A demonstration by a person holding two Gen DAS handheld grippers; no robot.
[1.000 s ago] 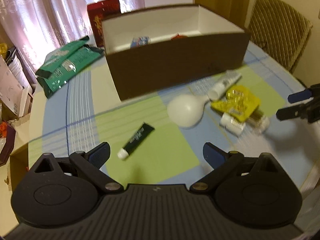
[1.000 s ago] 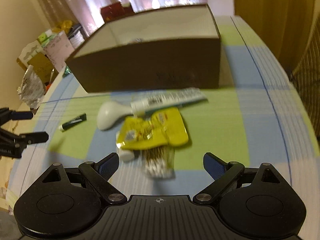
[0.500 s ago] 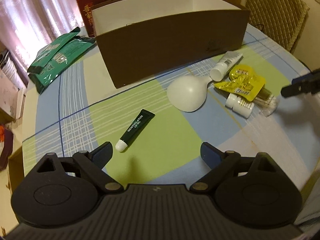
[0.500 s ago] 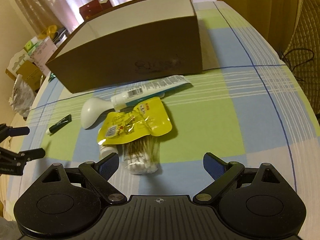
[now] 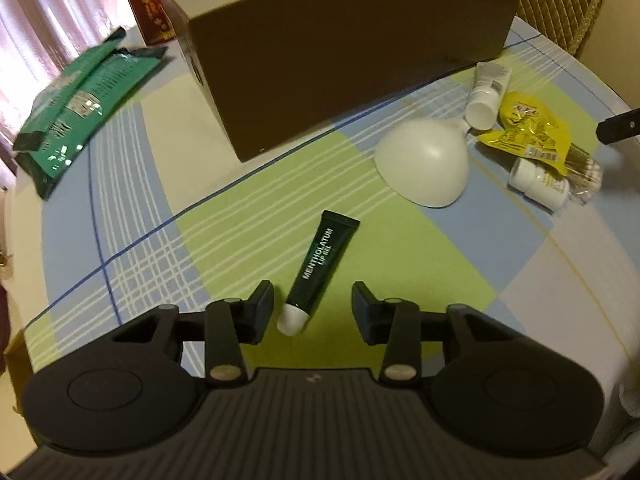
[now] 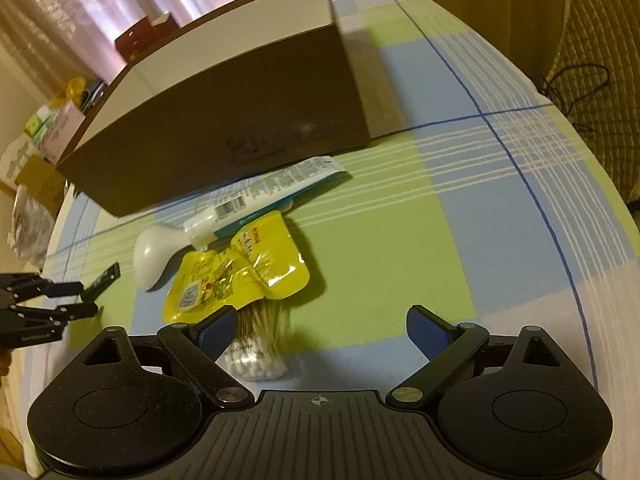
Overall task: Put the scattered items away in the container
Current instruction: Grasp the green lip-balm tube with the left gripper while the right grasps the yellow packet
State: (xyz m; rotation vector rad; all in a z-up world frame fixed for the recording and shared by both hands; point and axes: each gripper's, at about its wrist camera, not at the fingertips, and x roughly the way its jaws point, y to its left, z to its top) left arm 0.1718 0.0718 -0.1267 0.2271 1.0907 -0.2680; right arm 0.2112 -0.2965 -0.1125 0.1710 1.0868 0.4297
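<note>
The box (image 5: 352,52) stands at twelve o'clock, and below it the lip gel tube (image 5: 318,266) lies with its cap between our left gripper (image 5: 313,307)'s parted fingers, light and squashy, so we judge the stiffer cap end the surest hold; our right gripper (image 6: 318,330) is spread wide, empty.

The brown box (image 5: 352,48) hides its contents behind its blurred front wall — its top is cut off. The cotton swabs (image 6: 256,344) lie partly under the yellow pouch (image 6: 240,276).
</note>
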